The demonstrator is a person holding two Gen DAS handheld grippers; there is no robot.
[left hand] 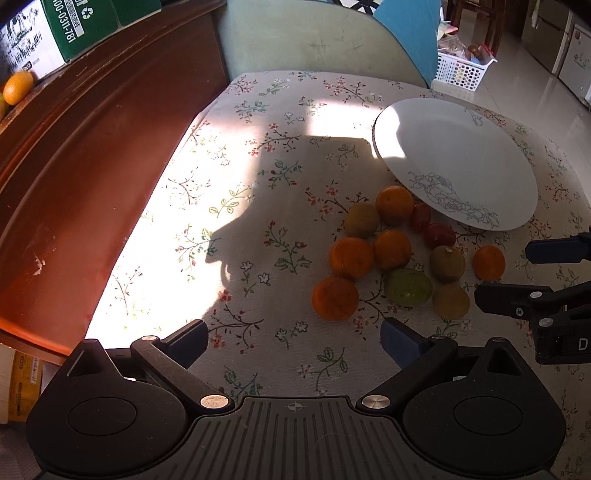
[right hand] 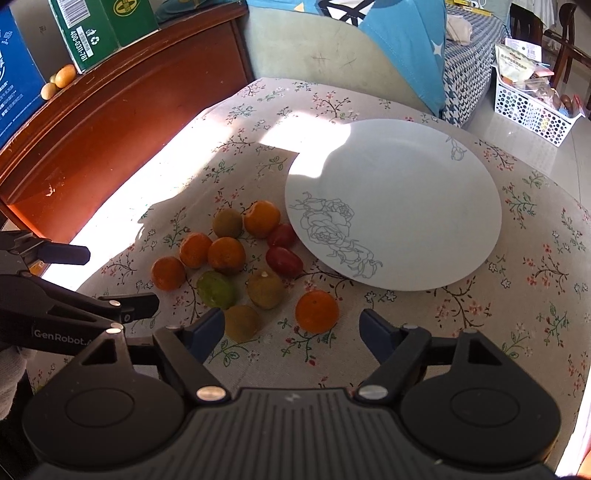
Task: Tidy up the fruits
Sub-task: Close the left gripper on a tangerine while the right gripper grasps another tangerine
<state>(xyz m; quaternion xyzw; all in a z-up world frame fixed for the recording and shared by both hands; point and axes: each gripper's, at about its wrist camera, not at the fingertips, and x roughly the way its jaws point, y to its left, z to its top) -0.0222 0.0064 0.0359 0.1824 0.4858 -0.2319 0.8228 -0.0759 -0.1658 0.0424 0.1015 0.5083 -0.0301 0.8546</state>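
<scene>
Several small fruits lie loose on the floral tablecloth: oranges (right hand: 317,311), brownish kiwis (right hand: 265,288), a green lime (right hand: 216,289) and red tomatoes (right hand: 283,261). An empty white plate (right hand: 424,177) with a line-drawn flower sits just right of them. My right gripper (right hand: 291,332) is open and empty, just short of the nearest orange and a kiwi (right hand: 242,323). My left gripper (left hand: 293,341) is open and empty, near an orange (left hand: 335,298) at the pile's left. The plate (left hand: 443,140) also shows in the left wrist view. Each gripper shows in the other's view, the right (left hand: 517,273) and the left (right hand: 118,277).
A red-brown wooden cabinet (right hand: 110,122) runs along the left, with boxes (right hand: 96,29) and small fruits (right hand: 64,75) on top. A pale green chair back (right hand: 314,51) and blue cushion (right hand: 406,48) stand behind the table. A white perforated basket (right hand: 532,107) sits on the floor at right.
</scene>
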